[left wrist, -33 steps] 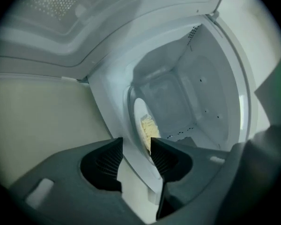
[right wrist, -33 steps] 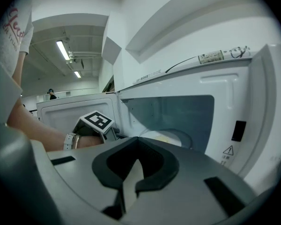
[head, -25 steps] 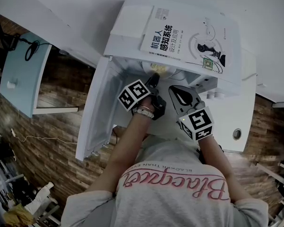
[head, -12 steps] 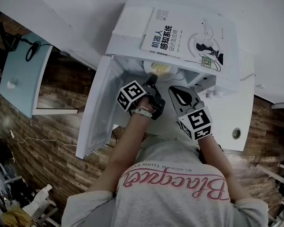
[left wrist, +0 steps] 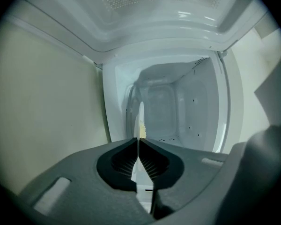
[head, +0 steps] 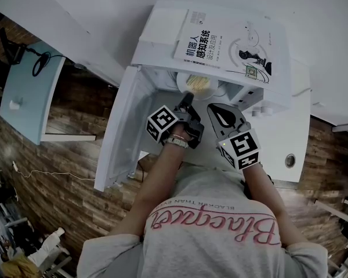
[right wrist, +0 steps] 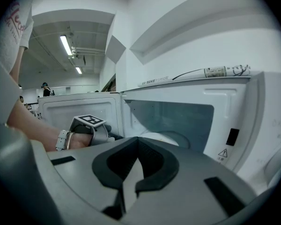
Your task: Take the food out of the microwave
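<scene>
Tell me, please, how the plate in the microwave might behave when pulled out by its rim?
The thin plate is probably stiff, yet slippery where the left hand-held gripper is closing on its rim. Held at one edge, it may tilt and spill the food.

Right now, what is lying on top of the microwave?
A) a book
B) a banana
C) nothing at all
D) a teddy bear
A: a book with a printed cover lies flat on the top of the microwave.
</scene>
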The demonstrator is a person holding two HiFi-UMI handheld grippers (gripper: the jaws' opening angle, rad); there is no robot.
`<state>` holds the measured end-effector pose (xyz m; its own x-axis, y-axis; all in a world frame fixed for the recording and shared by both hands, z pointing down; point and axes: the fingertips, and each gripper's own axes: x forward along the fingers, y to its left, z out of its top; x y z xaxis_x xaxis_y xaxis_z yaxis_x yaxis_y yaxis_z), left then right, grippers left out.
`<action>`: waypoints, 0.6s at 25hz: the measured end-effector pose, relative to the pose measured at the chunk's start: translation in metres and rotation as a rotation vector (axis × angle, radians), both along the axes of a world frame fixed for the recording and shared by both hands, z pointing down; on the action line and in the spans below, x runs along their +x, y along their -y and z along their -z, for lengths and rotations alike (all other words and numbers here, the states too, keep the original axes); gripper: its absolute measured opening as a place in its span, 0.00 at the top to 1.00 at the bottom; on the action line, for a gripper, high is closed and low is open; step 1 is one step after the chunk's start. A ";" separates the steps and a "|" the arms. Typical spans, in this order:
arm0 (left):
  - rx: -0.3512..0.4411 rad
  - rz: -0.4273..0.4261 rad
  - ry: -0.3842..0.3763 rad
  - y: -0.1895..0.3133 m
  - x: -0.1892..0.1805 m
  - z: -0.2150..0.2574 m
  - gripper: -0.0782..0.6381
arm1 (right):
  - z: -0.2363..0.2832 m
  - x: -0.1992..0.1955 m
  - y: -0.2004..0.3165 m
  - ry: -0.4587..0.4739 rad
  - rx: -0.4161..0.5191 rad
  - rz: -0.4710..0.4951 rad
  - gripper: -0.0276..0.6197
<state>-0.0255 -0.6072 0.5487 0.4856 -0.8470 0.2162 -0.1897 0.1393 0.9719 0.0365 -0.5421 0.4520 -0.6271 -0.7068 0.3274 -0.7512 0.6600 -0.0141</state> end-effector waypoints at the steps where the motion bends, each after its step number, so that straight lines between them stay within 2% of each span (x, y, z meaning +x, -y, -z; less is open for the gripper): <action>1: 0.003 0.001 -0.006 -0.001 0.000 0.001 0.87 | 0.001 0.001 0.000 0.000 0.002 -0.006 0.94; 15: 0.066 0.008 -0.032 -0.023 -0.001 0.031 0.87 | 0.012 0.005 -0.005 0.048 0.018 -0.077 0.94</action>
<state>-0.0269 -0.5841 0.5181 0.4847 -0.8627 0.1444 -0.1573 0.0764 0.9846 0.0411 -0.5367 0.4403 -0.5850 -0.7591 0.2855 -0.7987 0.6004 -0.0400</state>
